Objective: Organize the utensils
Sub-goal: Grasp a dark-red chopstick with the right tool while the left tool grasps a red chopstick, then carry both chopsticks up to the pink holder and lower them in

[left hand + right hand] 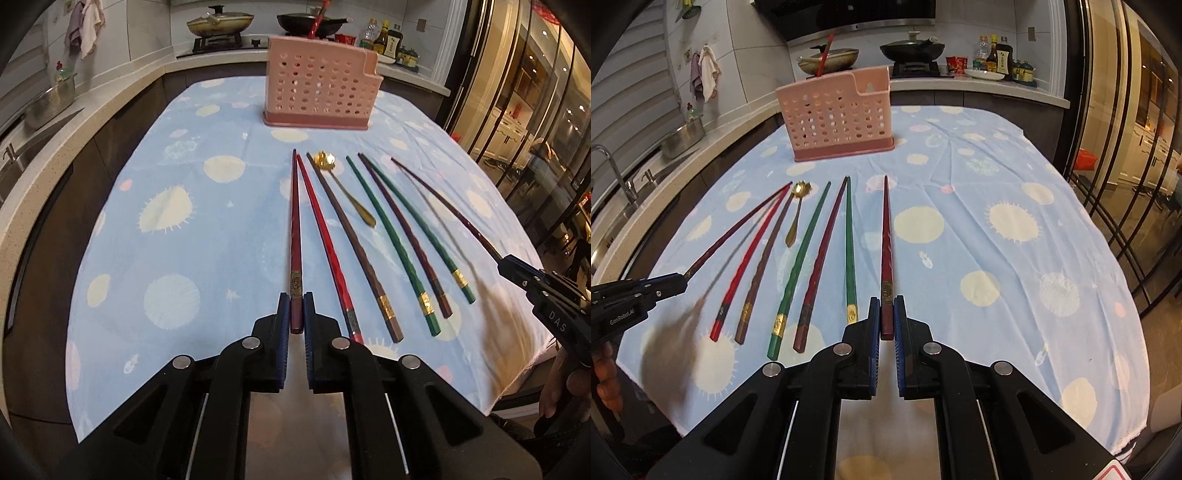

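Both claws are clamped on a dark red chopstick apiece, left gripper (pixel 294 308) and right gripper (pixel 886 312), so you've barely begun: one red chopstick (pixel 824 55) stands in the pink holder (pixel 834 118), five chopsticks and the gold spoon (pixel 797 212) remain on the cloth.

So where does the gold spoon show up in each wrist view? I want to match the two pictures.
Left wrist view: the gold spoon lies just right of centre, bowl toward the pink utensil holder, between a brown chopstick and a green one.
Right wrist view: the gold spoon lies left of centre, again between the brown and green chopsticks.
Shared landmark: the pink utensil holder standing on the blue tablecloth behind the row.
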`<act>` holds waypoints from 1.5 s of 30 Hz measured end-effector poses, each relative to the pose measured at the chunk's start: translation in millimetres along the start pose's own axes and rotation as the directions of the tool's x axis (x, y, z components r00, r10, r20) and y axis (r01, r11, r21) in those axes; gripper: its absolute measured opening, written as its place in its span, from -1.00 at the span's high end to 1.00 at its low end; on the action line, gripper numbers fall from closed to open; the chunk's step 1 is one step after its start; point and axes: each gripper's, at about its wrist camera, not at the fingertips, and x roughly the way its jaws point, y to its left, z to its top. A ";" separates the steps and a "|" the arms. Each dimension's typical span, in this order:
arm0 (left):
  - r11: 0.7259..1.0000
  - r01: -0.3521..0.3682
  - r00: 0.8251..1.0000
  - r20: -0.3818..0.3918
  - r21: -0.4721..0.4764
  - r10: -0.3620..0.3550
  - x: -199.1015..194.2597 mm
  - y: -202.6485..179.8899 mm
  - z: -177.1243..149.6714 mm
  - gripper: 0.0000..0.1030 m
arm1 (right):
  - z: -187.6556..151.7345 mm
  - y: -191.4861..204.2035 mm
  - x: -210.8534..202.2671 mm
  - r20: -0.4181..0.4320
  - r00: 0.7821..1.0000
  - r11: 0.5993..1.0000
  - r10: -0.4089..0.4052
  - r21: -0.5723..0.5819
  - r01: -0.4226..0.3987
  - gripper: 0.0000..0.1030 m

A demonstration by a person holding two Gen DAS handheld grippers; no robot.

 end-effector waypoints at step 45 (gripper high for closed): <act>0.992 -0.060 0.822 0.570 0.112 -0.015 -90.7 -20.4 348.2 0.86 | 356.3 -4.1 -8.7 0.474 0.874 0.994 0.103 -0.030 -0.101 0.87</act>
